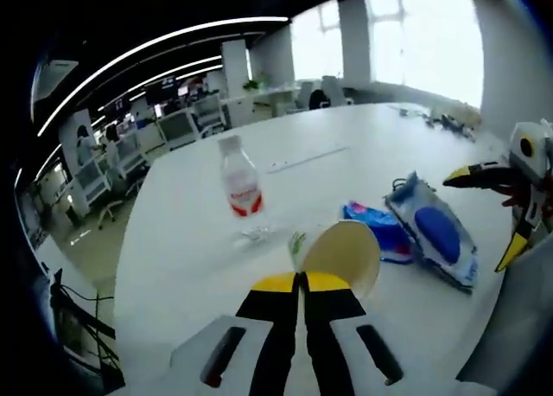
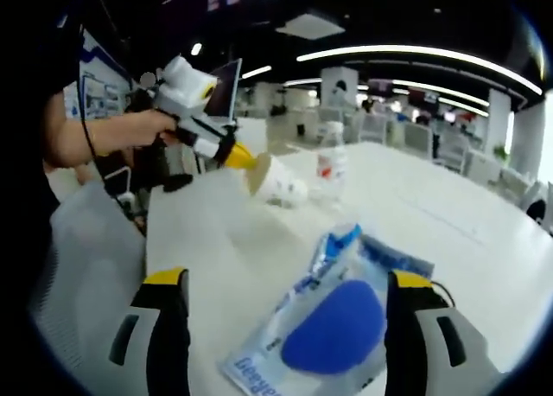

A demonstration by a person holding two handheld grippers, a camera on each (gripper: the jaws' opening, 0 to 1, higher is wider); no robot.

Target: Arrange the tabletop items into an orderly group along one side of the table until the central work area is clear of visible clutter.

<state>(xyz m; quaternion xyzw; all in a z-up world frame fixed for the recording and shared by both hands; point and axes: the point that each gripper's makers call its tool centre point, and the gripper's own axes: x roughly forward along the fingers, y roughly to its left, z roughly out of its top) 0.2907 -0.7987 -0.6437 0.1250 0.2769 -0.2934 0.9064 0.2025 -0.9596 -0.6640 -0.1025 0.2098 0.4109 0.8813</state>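
My left gripper (image 1: 301, 282) is shut on the rim of a cream paper cup (image 1: 341, 254), held tilted above the white table (image 1: 190, 240); in the right gripper view that left gripper (image 2: 235, 155) holds the cup (image 2: 276, 182) mouth sideways. A clear water bottle with a red label (image 1: 239, 186) stands just beyond the cup, and shows as the bottle (image 2: 331, 166) behind it. A blue and white wipes packet (image 1: 436, 232) lies to the right, with a smaller blue packet (image 1: 380, 227) beside it. My right gripper (image 2: 288, 284) is open, its jaws either side of the wipes packet (image 2: 324, 327). The right gripper (image 1: 510, 201) enters at the far right.
A person's hand and arm (image 2: 104, 137) hold the left gripper. Small clutter (image 1: 449, 119) lies at the table's far end. Desks and office chairs (image 1: 130, 154) stand off the table's left edge. A long white strip (image 1: 302, 158) lies behind the bottle.
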